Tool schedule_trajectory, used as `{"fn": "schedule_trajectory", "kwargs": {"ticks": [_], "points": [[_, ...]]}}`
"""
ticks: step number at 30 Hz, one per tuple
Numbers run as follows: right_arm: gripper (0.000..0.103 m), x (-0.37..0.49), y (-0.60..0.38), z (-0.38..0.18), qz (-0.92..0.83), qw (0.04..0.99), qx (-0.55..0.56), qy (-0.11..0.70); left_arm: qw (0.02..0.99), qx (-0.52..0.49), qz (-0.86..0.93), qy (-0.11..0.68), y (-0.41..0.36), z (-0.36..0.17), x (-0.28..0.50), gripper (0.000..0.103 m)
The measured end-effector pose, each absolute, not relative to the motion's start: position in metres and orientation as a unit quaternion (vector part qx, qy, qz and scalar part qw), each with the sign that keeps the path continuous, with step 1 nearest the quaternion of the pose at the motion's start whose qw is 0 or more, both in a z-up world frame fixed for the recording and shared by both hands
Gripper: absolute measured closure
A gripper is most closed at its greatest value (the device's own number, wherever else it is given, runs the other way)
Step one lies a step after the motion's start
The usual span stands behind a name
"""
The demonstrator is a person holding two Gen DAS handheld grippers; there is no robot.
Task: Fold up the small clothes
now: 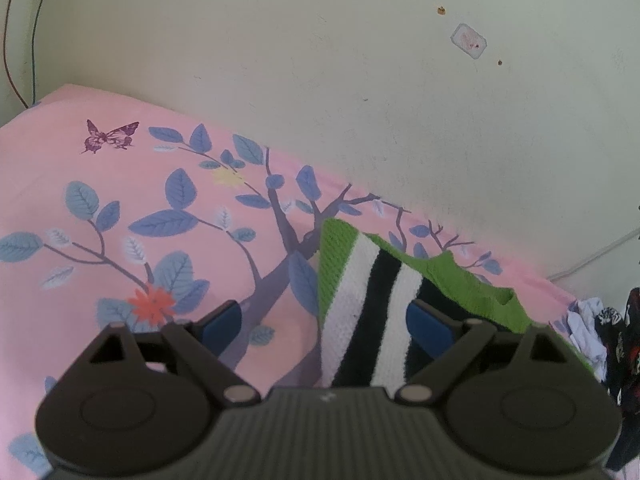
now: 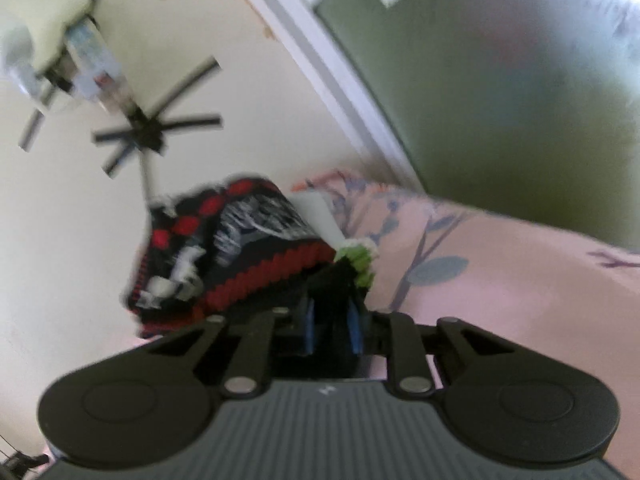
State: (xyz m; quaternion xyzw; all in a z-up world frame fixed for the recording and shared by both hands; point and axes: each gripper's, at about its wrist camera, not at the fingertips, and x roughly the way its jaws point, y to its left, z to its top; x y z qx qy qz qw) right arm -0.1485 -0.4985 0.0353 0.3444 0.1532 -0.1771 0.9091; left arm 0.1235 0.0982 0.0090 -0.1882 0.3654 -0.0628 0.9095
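A small knitted cloth [image 1: 360,300] with green, white and black stripes lies on the pink floral bedsheet [image 1: 120,184] close to the wall. My left gripper [image 1: 324,324] hovers over its near edge, open wide: the right pad [image 1: 428,320] is above the stripes and the left pad [image 1: 222,328] above bare sheet. In the blurred right wrist view, my right gripper [image 2: 332,328] has its blue pads close together, shut on a dark fold of the same cloth, and a green and white edge [image 2: 356,264] sticks out beyond the fingertips.
A heap of red, black and white patterned clothes [image 2: 240,248] sits just beyond the right gripper against the wall, and shows as the heap [image 1: 616,340] at the right edge. The cream wall [image 1: 360,80] borders the bed. Thin cables [image 1: 36,40] hang far left. Pink sheet [image 2: 500,280] stretches rightward.
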Motion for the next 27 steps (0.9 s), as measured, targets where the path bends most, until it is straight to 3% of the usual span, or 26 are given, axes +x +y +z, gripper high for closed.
{"fn": "schedule_trajectory", "kwargs": {"ticks": [5,11,14,17,18,21,27], "points": [[0.091,-0.148,-0.465,0.113,-0.136,0.938,0.307,0.084,0.909,-0.197,-0.076,0.358,0.097,0.016,0.12,0.011],[0.092,-0.08,-0.385,0.213,-0.03,0.972,0.227,0.042,0.911,-0.219,-0.088,0.338,0.103,0.027,0.111,0.01],[0.092,-0.033,-0.317,0.236,0.039,0.982,0.177,0.057,0.909,-0.237,-0.092,0.33,0.11,0.031,0.109,0.01],[0.09,0.018,-0.239,0.223,0.105,0.98,0.131,0.107,0.904,-0.256,-0.098,0.327,0.117,0.033,0.108,0.009],[0.088,0.035,-0.215,0.211,0.129,0.976,0.116,0.13,0.903,-0.26,-0.1,0.327,0.118,0.033,0.108,0.009],[0.044,0.08,-0.155,0.164,0.208,0.949,0.06,0.228,0.9,-0.265,-0.104,0.331,0.121,0.032,0.109,0.009],[0.043,0.079,-0.216,0.121,0.163,0.952,0.112,0.234,0.897,-0.269,-0.106,0.334,0.121,0.029,0.111,0.009]]}}
